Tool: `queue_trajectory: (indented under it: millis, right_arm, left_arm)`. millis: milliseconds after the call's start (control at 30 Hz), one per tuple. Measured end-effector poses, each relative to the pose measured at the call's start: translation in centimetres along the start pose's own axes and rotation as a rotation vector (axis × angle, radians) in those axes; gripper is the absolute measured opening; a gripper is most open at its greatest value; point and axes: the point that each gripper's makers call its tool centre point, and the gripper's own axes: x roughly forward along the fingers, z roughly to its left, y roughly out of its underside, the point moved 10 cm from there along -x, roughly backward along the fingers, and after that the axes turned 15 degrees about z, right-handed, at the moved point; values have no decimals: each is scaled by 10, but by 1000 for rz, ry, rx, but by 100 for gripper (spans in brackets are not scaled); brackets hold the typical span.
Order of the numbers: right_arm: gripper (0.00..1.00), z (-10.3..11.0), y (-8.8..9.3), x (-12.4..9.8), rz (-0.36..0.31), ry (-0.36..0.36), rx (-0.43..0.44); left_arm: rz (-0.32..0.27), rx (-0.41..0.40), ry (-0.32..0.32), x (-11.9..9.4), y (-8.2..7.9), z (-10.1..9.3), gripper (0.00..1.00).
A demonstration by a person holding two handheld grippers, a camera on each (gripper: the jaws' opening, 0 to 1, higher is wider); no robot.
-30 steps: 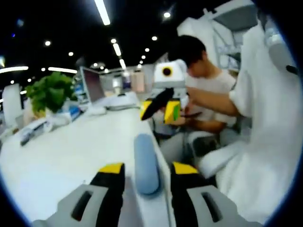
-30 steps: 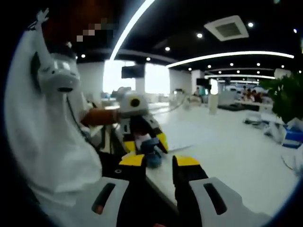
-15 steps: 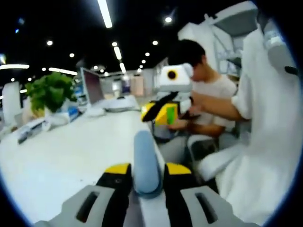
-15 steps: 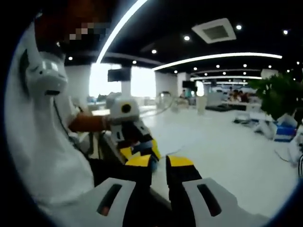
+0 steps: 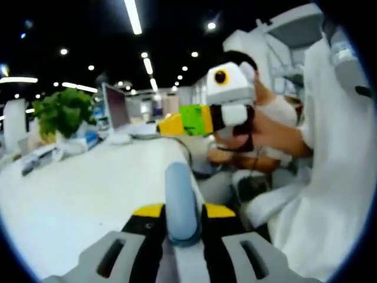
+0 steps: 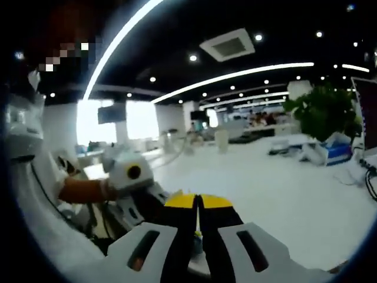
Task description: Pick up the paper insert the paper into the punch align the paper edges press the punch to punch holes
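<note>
The left claw (image 5: 175, 210) grips a blue-grey bar, likely the punch's handle (image 5: 179, 200), which stands between its jaws at the edge of the white surface (image 5: 82, 188). The right claw (image 6: 198, 201), jaws together and apparently empty, hangs above that surface. No paper is visible, so pressing looks imminent or underway. No containers can be made out.

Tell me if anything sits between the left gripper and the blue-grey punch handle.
Nothing visible does. The left gripper is already shut on the punch handle, its jaws pressing both sides at the edge of the white table.
</note>
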Motion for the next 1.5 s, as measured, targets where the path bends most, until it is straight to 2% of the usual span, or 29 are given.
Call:
queue_trajectory:
  millis: [67, 100, 233, 367, 433, 700, 900, 1033, 1133, 1267, 1400, 1433, 1500]
  right_arm:
    - [5, 6, 0, 6, 0, 4, 5]
    - [5, 9, 1, 9, 22, 21, 5]
    - [5, 18, 1, 18, 51, 104, -64]
    - [5, 24, 6, 24, 76, 119, -74]
    - [4, 24, 7, 24, 64, 130, -9]
    - [3, 32, 9, 26, 58, 178, -63]
    - [3, 28, 15, 25, 3, 176, 0]
    - [2, 22, 21, 24, -20, 145, 90]
    - [2, 22, 22, 24, -29, 146, 105]
    - [2, 21, 28, 22, -78, 136, 148]
    - [2, 14, 42, 23, -84, 136, 209]
    - [2, 14, 44, 23, -107, 116, 243]
    - [2, 15, 42, 23, -103, 124, 234]
  left_arm:
    - [-1, -2, 0, 0, 0, 0, 26]
    - [-1, -1, 0, 0, 0, 0, 25]
    - [-4, 6, -4, 0, 0, -1, 25]
    - [-5, 18, -8, 0, 0, -2, 25]
    - [-5, 23, -10, 0, 0, -2, 25]
    - [-2, 28, -11, 0, 1, -3, 25]
    - [-1, 23, -10, -1, 1, -3, 24]
    - [0, 22, -9, 0, 1, -3, 24]
    - [1, 22, -9, 0, 1, -2, 24]
    - [1, 22, -10, 0, 1, -2, 25]
    - [2, 22, -10, 0, 1, -2, 24]
    - [2, 22, -11, 0, 1, -2, 24]
    - [2, 20, -10, 0, 1, -2, 24]
